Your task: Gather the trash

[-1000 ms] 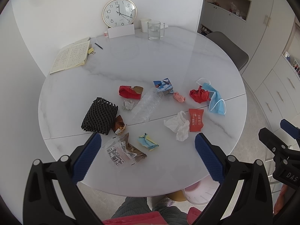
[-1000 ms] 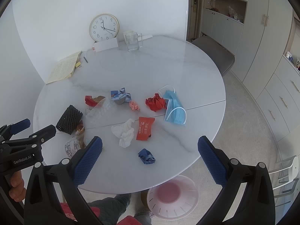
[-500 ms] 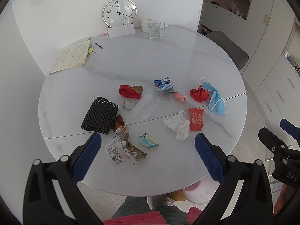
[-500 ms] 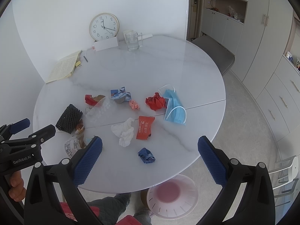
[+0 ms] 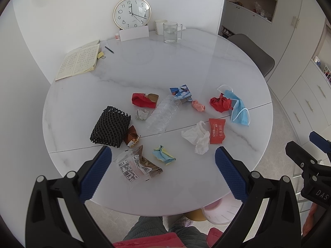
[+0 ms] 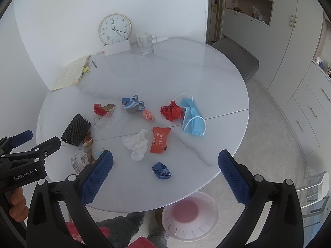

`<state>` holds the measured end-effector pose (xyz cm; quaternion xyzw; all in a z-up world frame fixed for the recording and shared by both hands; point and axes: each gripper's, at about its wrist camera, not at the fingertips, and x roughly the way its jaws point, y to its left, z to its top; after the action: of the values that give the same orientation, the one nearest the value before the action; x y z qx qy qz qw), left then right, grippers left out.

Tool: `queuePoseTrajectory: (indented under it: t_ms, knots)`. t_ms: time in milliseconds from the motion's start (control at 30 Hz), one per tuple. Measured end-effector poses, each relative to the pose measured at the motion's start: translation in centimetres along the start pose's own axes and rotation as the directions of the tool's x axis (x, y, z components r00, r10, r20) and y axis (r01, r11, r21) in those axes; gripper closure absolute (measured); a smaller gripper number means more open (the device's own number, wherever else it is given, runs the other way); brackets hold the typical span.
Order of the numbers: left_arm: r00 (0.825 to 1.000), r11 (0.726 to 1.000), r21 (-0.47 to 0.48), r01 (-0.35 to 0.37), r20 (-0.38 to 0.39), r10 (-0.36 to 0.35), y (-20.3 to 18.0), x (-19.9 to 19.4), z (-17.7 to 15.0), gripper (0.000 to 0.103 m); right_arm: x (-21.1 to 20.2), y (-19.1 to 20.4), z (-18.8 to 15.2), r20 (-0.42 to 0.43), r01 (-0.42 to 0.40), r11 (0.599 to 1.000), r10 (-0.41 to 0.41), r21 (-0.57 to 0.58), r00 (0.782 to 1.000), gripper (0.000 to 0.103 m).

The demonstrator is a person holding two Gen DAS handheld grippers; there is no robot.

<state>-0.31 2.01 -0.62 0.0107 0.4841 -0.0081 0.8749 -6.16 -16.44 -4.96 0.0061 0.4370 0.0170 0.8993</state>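
Both tools hang above the near edge of the round white table (image 5: pixel 206 66) with nothing between their blue pads. The left gripper (image 5: pixel 163 164) has its jaws spread wide, framing a clear printed wrapper (image 5: pixel 134 165) and a blue-and-yellow scrap (image 5: pixel 163 156) below it. The right gripper (image 6: pixel 165 165) is spread just as wide, with a crumpled dark blue wrapper (image 6: pixel 161 171) on the table between its fingers. Further out, the trash lies scattered across the middle of the table: a white tissue (image 6: pixel 137 144) touching a red packet (image 6: pixel 160 139), a blue face mask (image 6: pixel 193 119) against a red paper ball (image 6: pixel 172 110), a small pink wad (image 6: pixel 148 114), a clear plastic bottle (image 5: pixel 163 113) and a black foam net (image 5: pixel 111 126). A pink bin (image 6: pixel 190 215) stands on the floor just beside the table's near edge. At the far edge are a clock (image 5: pixel 132 12), a glass mug (image 5: pixel 171 32) and an open notebook (image 5: pixel 79 62).
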Motion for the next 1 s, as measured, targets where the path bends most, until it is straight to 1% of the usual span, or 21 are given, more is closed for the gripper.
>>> queuePoseTrajectory:
  t_ms: [200,433,533,633,700,800,900,1000]
  knots:
    - [1.0,1.0,0.002,-0.001,-0.001,0.001,0.2,0.2,-0.2,0.008,0.1,-0.1,-0.1,-0.008,-0.005,1.0,0.005,0.003,1.0,0.002]
    - [0.999,0.999,0.029,0.045,0.027,-0.046,1.9,1.0,-0.9,0.008,1.0,0.2,-0.7,-0.01,-0.025,1.0,0.025,-0.003,1.0,0.002]
    - [0.999,0.998,0.062,0.031,0.037,-0.033,3.0,2.1,-1.7,0.008,2.1,0.3,-1.3,-0.025,-0.043,0.999,0.044,0.015,0.999,0.002]
    - [0.998,0.992,0.121,0.022,0.049,-0.028,3.8,3.4,-2.9,0.008,3.5,0.2,-1.9,-0.047,-0.071,0.997,0.073,0.042,0.996,0.002]
    - [0.999,0.988,0.152,0.032,0.031,-0.037,4.4,4.7,-3.9,0.008,4.5,0.2,-2.5,-0.063,-0.092,0.994,0.095,0.06,0.993,0.002]
    - [0.998,0.987,0.148,0.063,-0.015,-0.062,5.3,6.7,-5.2,0.008,5.8,0.6,-3.4,-0.083,-0.117,0.991,0.122,0.065,0.989,0.002]
    - [0.995,0.987,0.128,0.095,-0.053,-0.089,6.2,8.8,-6.3,0.008,7.3,1.4,-4.3,-0.112,-0.109,0.993,0.113,0.039,0.987,0.002]
    - [0.993,0.99,0.114,0.085,-0.086,-0.076,6.7,11.0,-7.0,0.008,8.4,2.1,-5.0,-0.139,-0.086,0.996,0.086,0.009,0.987,0.002]
